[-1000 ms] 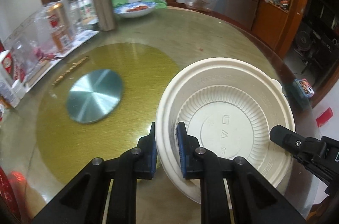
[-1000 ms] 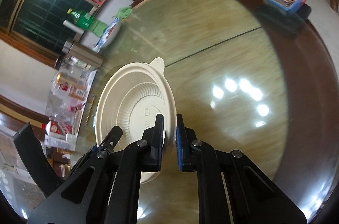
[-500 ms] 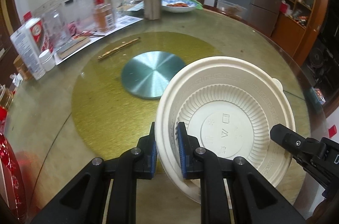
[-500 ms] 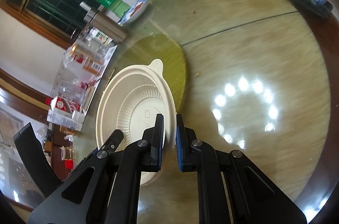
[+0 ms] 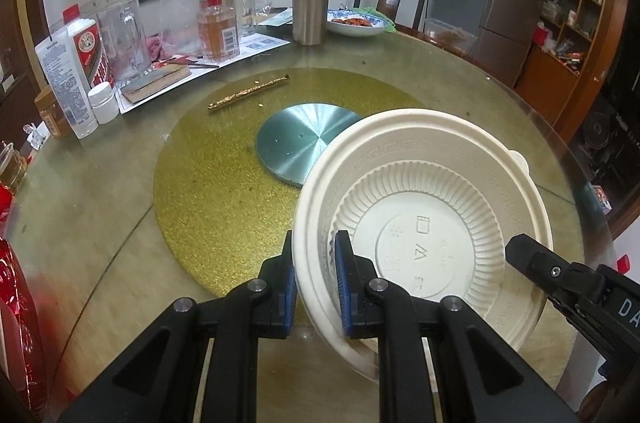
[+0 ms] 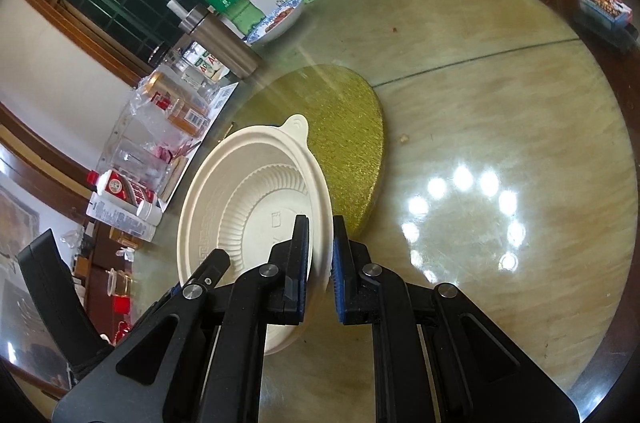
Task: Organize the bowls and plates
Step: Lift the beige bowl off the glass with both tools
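Two grippers are holding one cream bowl (image 5: 424, 219) up over the round table (image 5: 100, 183). The left gripper (image 5: 316, 279) is pinching the bowl's rim on its left side, with one blue pad outside the rim and one inside. The right gripper (image 6: 320, 263) is pinching the rim on the far side in the same way. Both are squeezed narrow, with only the thin rim between the pads.

Compared with a second ago, the view from the left gripper is swinging round. The silver disc (image 5: 304, 143) in the middle of the gold mat (image 5: 208, 207) was off to the left, and now it is sitting right behind the bowl's top edge. The bottles and jars (image 5: 216, 19) are coming into plain sight at the back. The grip on the bowl is not changing at all, and the bowl is staying in the same spot between the pads. So I think the bowl is being carried across the table toward the middle or the far side, and it is not being put down yet.

The bowl is tilting, with its open side facing the left camera, so the ribbed inside and the little marks on the bottom are showing. Its small tab (image 6: 296, 125) is pointing away from the right gripper. The bowl is hanging above the table glass, partly over the gold mat. No other plates for sorting are showing, only a blue dish with food (image 5: 356, 23) far away.
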A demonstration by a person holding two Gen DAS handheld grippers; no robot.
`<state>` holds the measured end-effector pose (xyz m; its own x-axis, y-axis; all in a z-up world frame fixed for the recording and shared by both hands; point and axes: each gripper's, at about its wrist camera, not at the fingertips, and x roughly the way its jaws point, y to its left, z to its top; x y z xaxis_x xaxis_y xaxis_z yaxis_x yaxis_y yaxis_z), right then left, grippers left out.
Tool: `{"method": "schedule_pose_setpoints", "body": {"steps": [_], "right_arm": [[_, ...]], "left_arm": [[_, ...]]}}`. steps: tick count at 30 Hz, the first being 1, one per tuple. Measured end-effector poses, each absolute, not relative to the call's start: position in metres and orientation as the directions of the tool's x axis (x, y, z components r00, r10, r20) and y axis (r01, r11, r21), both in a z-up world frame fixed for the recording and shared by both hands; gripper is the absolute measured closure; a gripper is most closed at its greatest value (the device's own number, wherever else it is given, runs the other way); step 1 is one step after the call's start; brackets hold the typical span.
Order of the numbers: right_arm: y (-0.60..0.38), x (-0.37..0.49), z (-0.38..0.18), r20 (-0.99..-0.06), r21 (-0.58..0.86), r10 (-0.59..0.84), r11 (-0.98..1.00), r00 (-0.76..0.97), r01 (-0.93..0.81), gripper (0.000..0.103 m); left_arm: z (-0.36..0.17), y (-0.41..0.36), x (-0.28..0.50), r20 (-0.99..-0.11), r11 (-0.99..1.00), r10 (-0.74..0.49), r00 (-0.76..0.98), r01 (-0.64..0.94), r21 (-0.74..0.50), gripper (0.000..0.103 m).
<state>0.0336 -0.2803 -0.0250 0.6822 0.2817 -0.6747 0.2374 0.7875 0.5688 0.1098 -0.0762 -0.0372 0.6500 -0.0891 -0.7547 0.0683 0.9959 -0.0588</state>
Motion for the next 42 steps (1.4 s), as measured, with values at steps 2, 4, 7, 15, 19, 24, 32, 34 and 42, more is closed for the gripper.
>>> {"method": "schedule_pose_setpoints", "body": {"steps": [2, 4, 7, 15, 19, 24, 32, 34, 42], "right_arm": [[-0.279, 0.033, -0.024, -0.665, 0.567, 0.280, 0.792, 0.692, 0.225, 0.093], [-0.278, 0.032, -0.024, -0.662, 0.564, 0.277, 0.796, 0.697, 0.219, 0.093], [-0.276, 0.032, -0.024, -0.660, 0.556, 0.271, 0.804, 0.701, 0.213, 0.093], [-0.270, 0.030, -0.023, -0.651, 0.546, 0.264, 0.815, 0.711, 0.197, 0.093], [-0.268, 0.028, -0.021, -0.640, 0.538, 0.260, 0.823, 0.723, 0.181, 0.093], [-0.269, 0.027, -0.021, -0.633, 0.545, 0.257, 0.818, 0.730, 0.184, 0.092], [-0.271, 0.025, -0.021, -0.622, 0.556, 0.259, 0.811, 0.739, 0.183, 0.092], [-0.272, 0.025, -0.020, -0.619, 0.558, 0.259, 0.810, 0.742, 0.183, 0.092], [-0.274, 0.024, -0.020, -0.613, 0.564, 0.260, 0.805, 0.746, 0.183, 0.093]], "left_arm": [[-0.037, -0.075, 0.109, -0.749, 0.996, -0.090, 0.656, 0.067, -0.061, 0.088], [-0.037, -0.073, 0.109, -0.749, 0.995, -0.100, 0.655, 0.070, -0.071, 0.088], [-0.039, -0.073, 0.109, -0.747, 0.995, -0.096, 0.658, 0.071, -0.066, 0.088], [-0.036, -0.072, 0.105, -0.728, 0.997, -0.083, 0.681, 0.063, -0.054, 0.088], [-0.031, -0.071, 0.102, -0.711, 0.997, -0.079, 0.699, 0.056, -0.056, 0.088], [-0.030, -0.072, 0.100, -0.704, 0.996, -0.087, 0.705, 0.068, -0.055, 0.088], [-0.027, -0.073, 0.096, -0.692, 0.996, -0.088, 0.717, 0.075, -0.049, 0.088], [-0.027, -0.074, 0.096, -0.690, 0.996, -0.088, 0.719, 0.077, -0.047, 0.088], [-0.025, -0.074, 0.093, -0.682, 0.996, -0.089, 0.726, 0.081, -0.044, 0.088]]}}
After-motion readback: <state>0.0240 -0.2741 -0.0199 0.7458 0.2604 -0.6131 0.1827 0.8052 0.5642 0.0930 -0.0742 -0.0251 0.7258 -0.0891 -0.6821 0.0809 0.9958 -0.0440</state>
